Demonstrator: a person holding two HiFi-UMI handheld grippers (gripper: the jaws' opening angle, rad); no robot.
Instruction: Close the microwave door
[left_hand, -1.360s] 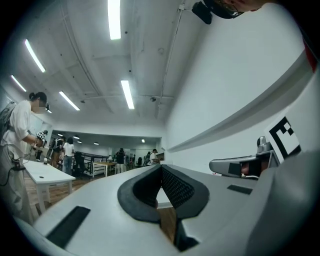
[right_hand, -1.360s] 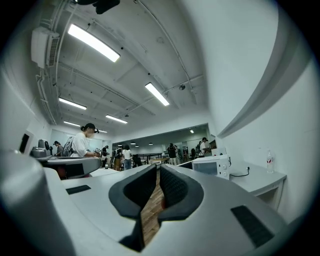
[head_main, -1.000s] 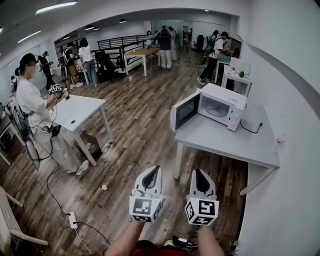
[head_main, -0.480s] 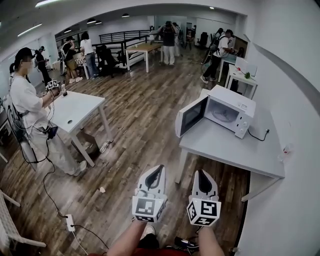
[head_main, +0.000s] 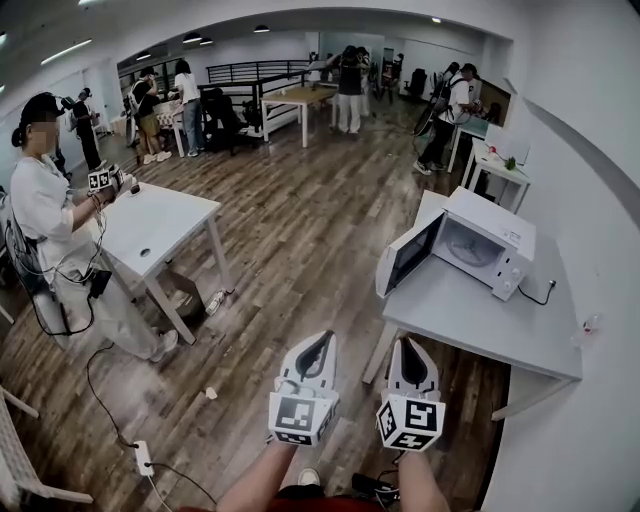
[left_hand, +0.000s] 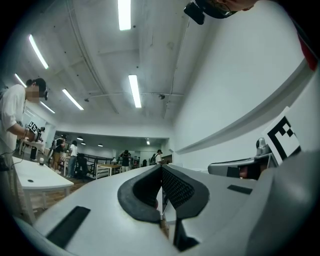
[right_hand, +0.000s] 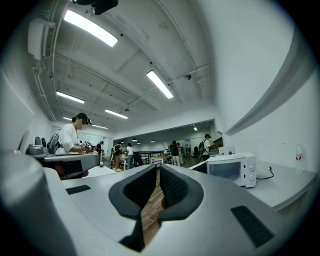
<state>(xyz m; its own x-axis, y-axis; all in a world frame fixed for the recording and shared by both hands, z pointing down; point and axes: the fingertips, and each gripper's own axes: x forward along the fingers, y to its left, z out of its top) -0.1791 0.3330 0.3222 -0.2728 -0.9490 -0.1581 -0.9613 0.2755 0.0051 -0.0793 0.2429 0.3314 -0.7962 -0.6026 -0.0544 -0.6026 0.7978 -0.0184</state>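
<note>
Microwave door (head_main: 408, 255) — well beyond both fingers (head_main: 316, 356).

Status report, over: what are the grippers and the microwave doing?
Left gripper, right gripper: jaws shut, empty. Microwave door open, untouched. No obstacle seen ahead.

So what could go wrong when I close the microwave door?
The microwave door stands open out to the table edge, beside the walkway; you could bump it on approach. The left gripper and right gripper are both shut, so a narrow tip may slip off the door. A hard push might slide the microwave against its cable.
</note>
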